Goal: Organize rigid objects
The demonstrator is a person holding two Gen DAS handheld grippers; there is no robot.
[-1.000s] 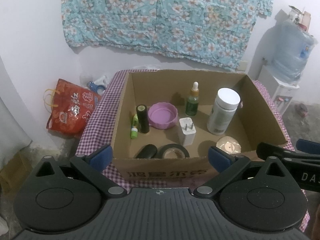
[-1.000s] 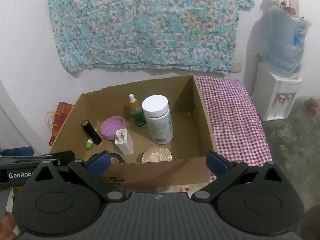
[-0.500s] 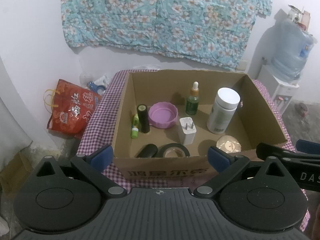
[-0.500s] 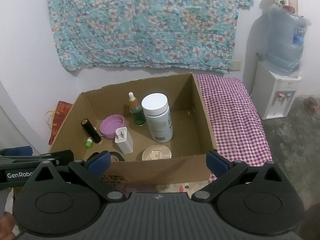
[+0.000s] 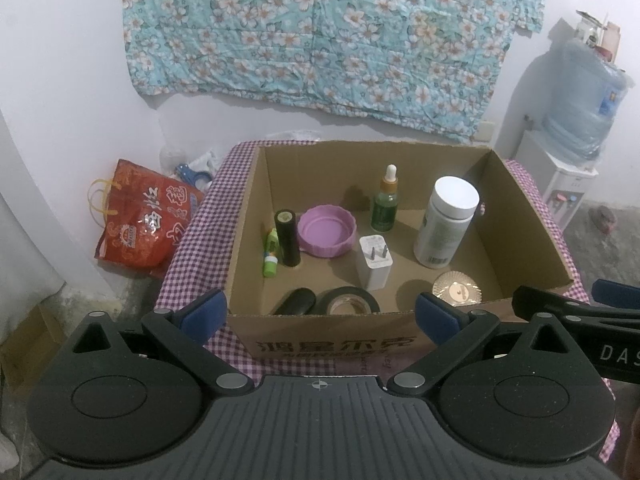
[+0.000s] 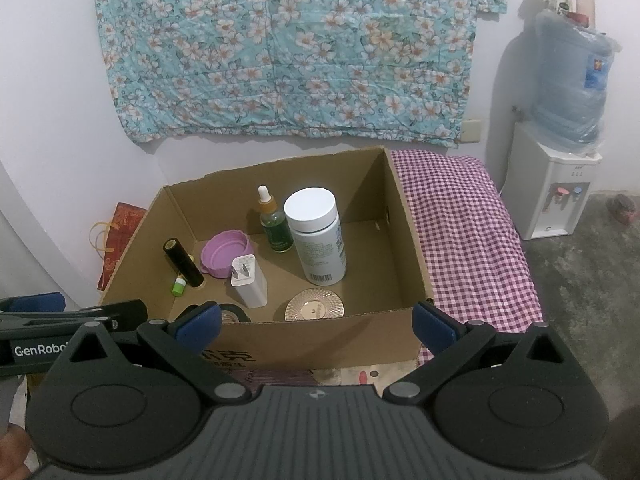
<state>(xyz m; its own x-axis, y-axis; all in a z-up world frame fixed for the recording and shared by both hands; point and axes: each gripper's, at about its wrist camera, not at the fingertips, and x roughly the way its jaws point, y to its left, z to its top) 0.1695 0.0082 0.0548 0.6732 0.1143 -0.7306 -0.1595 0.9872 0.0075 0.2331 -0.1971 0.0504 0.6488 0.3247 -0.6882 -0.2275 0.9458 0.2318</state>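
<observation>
Checkered tablecloth [image 6: 464, 216] covers the table; open cardboard box [image 5: 256, 196] sits on it, with bare cloth along the box's right side in the right wrist view. Both tongs hover at the box's near edge: left gripper [image 5: 318, 312] wide open, nothing between the fingers; right gripper [image 6: 316, 322] same, wide open and holding nothing. Inside the box, all on its floor: white-capped bottle [image 5: 448, 222] upright toward the right wall; purple lid [image 5: 328, 230] near the middle-left, open side up; green dropper bottle [image 5: 385, 200] upright near the back wall; white charger [image 5: 374, 262] standing at centre, prongs up; black tape roll [image 5: 352, 300] flat against the near wall; black cylinder [image 5: 288, 232] upright just beside the lid, left of it; gold disc [image 5: 458, 292] flat in the near right corner; dark oval object [image 5: 296, 302] at the near wall, left of the tape; green marker [image 5: 271, 258] along the left wall.
</observation>
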